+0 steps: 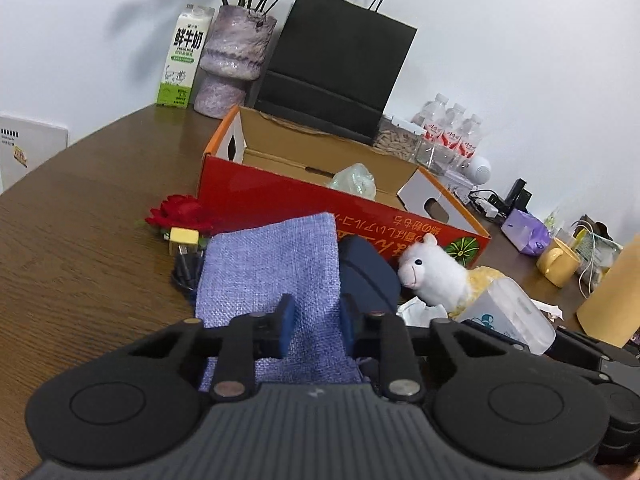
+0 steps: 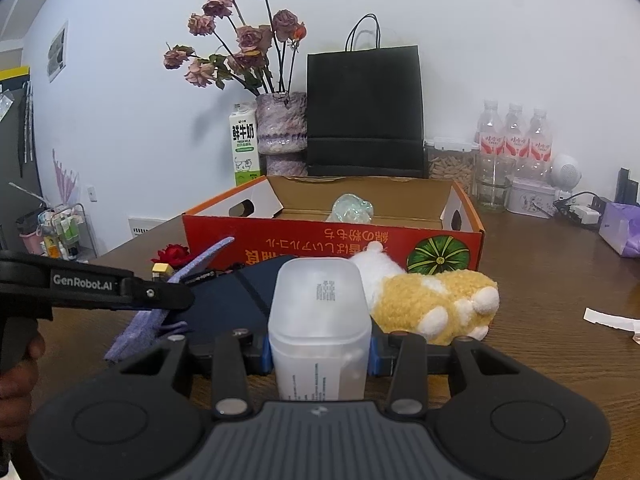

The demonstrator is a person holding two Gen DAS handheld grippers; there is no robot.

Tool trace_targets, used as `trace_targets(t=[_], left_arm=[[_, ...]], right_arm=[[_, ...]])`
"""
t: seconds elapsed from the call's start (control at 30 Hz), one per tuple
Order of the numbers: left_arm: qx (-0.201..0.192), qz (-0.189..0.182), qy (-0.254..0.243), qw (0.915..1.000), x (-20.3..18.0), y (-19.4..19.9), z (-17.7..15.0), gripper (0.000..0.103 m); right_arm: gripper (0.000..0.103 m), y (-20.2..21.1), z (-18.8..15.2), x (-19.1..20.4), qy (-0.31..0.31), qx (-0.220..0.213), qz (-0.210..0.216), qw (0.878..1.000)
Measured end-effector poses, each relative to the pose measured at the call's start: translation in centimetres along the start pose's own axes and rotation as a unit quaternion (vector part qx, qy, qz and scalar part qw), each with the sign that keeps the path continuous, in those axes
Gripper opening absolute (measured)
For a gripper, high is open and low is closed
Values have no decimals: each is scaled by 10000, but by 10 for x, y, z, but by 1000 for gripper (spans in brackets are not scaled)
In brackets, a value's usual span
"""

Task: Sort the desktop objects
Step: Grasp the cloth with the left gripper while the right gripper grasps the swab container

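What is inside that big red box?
Inside the red box sits one crumpled clear plastic thing against bare cardboard. The near wall covers the floor, so anything lying low there stays unseen.

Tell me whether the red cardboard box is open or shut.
Open: the red cardboard box has its flaps up, with a clear crumpled wrapper visible inside.

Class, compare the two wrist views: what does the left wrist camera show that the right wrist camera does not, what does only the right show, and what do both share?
Only the left wrist view shows the yellow mug and the plush toy's face.

Only the right wrist view shows the rack of bottles by the wall and a hand.

Both show the red box, black paper bag, milk carton, lilac fabric pouch, frosted plastic container and plush toy.
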State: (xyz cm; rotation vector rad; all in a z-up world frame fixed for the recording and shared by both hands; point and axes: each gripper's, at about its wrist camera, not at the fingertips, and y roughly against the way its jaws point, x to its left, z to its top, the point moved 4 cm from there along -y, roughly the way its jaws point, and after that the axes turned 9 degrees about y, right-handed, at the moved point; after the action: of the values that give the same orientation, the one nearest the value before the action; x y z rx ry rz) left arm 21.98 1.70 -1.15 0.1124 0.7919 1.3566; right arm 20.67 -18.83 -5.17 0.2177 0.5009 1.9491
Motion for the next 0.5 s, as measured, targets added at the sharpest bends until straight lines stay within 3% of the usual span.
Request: trace_targets(t=[0.03,0.07,0.5], left_arm=[[-42,-8,-10,10000,0,3,1,8],[-81,-6,-20,10000,-1,5,2,6],[-812,-26,-558,9951,-16,47,20,4]], right_arm=[[40,2,0,0,4,-9,-4,10000],[40,3,0,1,9,-20,-7,10000],[40,27,16,7,127,-375,-21,9992]])
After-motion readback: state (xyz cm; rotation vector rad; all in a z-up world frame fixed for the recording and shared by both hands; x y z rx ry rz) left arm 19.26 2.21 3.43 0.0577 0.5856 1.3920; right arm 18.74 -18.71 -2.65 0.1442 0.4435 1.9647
